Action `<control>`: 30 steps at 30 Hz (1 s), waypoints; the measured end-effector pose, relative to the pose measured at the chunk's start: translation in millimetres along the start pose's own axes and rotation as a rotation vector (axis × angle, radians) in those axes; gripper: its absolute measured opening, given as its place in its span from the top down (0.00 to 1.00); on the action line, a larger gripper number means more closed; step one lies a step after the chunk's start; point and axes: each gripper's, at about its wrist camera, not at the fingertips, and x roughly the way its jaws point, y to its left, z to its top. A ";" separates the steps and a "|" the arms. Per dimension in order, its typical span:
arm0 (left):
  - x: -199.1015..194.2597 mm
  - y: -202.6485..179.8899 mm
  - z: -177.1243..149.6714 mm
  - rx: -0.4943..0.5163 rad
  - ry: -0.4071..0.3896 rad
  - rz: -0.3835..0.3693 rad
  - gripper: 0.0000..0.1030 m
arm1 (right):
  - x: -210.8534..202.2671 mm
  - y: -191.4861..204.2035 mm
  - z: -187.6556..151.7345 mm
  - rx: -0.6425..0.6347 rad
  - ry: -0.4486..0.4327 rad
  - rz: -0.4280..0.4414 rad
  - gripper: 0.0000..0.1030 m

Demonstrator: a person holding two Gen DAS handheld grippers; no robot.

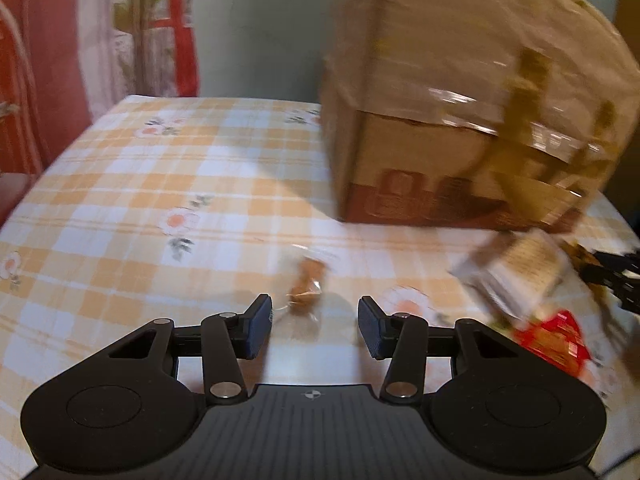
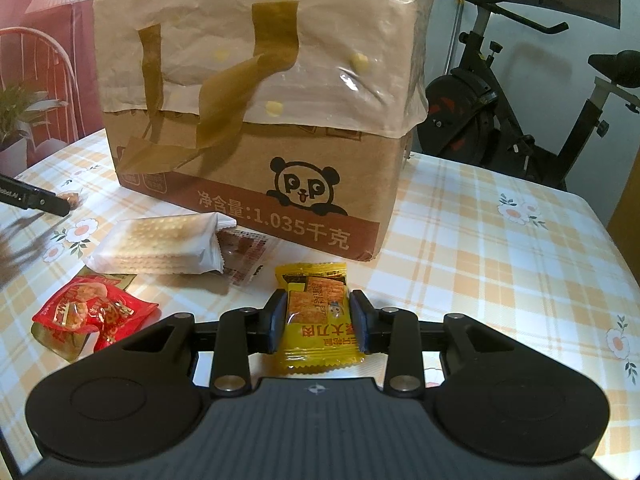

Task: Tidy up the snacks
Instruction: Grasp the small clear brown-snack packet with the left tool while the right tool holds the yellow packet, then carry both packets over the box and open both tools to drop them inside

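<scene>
My right gripper [image 2: 318, 299] is shut on a yellow snack packet [image 2: 316, 320], with its pads pressing both long sides. My left gripper [image 1: 315, 308] is open above the tablecloth. A small brown snack in a clear wrapper [image 1: 306, 286] lies just ahead of its left finger, untouched. The same snack [image 2: 72, 198] shows at the far left of the right wrist view. A white cracker pack [image 2: 160, 244], a dark red sachet [image 2: 244, 256] and a red packet [image 2: 88, 312] lie in front of the cardboard box [image 2: 260, 160], whose top is wrapped in a bag with brown handles.
The table wears an orange checked cloth with flowers [image 2: 500, 260]. An exercise bike [image 2: 520, 120] stands beyond its right edge. In the left wrist view the box [image 1: 440, 140] fills the upper right, with the cracker pack [image 1: 516, 280] and red packet [image 1: 556, 340] at the right.
</scene>
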 end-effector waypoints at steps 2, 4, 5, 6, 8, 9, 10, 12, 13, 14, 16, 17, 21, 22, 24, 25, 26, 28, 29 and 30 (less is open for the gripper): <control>-3.4 -7.1 -1.7 0.023 -0.004 -0.010 0.51 | 0.0 0.0 0.0 0.000 0.000 0.000 0.65; -4.5 -9.2 0.1 0.022 -0.012 0.003 0.51 | 0.0 0.0 0.0 0.000 0.000 0.000 0.65; -4.5 -8.3 2.0 0.009 -0.019 0.006 0.51 | 0.0 0.0 0.0 0.000 0.000 0.000 0.65; -3.9 -7.3 4.3 -0.004 -0.023 0.008 0.51 | -0.1 0.0 0.0 0.000 0.000 0.000 0.65; 0.2 -4.9 10.1 -0.029 -0.020 0.019 0.51 | -0.1 0.0 0.0 0.000 0.000 0.000 0.65; 3.3 -4.0 12.6 -0.038 -0.016 0.027 0.51 | -0.1 0.2 0.0 0.000 0.000 0.000 0.65; 7.2 -3.7 14.6 -0.042 -0.012 0.030 0.52 | -0.1 0.0 0.0 0.000 0.000 0.000 0.65; 15.5 -3.8 15.6 -0.044 -0.003 0.049 0.71 | -0.2 -0.1 -0.1 0.001 0.000 0.000 0.65; 18.9 -4.2 14.4 -0.043 -0.007 0.074 0.75 | -0.2 -0.1 0.0 0.000 0.000 0.000 0.65; 19.0 -4.9 13.8 -0.043 -0.016 0.088 0.79 | -0.2 -0.2 -0.1 0.000 0.000 0.000 0.65; 17.2 -6.9 11.3 -0.043 -0.028 0.104 0.81 | -0.2 -0.3 -0.1 0.001 0.000 0.001 0.65; 15.0 -8.1 9.6 -0.043 -0.029 0.105 0.81 | -0.3 -0.2 0.0 0.001 -0.001 0.001 0.65; -1.7 -11.4 -3.0 -0.122 -0.015 0.084 0.82 | 0.2 0.3 0.1 0.003 -0.001 0.002 0.65; -7.8 -12.7 -6.9 -0.147 -0.012 0.061 0.82 | 0.2 0.5 0.2 0.004 -0.001 0.003 0.65; -19.0 -19.5 -14.8 -0.148 -0.026 0.034 0.82 | 0.1 0.6 0.3 0.004 -0.001 0.003 0.65; -22.6 -23.4 -17.1 -0.133 -0.032 0.031 0.82 | 0.1 0.5 0.3 0.003 -0.002 0.006 0.65; -24.8 -26.7 -18.3 -0.121 -0.037 0.028 0.82 | -0.1 0.7 0.1 0.001 -0.002 0.007 0.65; -26.8 -30.5 -18.2 -0.120 -0.049 0.017 0.82 | -0.1 1.4 0.0 -0.003 -0.002 0.008 0.65; -26.9 -32.6 -17.8 -0.120 -0.053 0.012 0.82 | -0.1 1.3 0.0 -0.002 -0.002 0.010 0.65; -26.8 -35.4 -17.1 -0.115 -0.056 0.008 0.82 | -0.1 1.1 0.0 -0.002 -0.002 0.011 0.65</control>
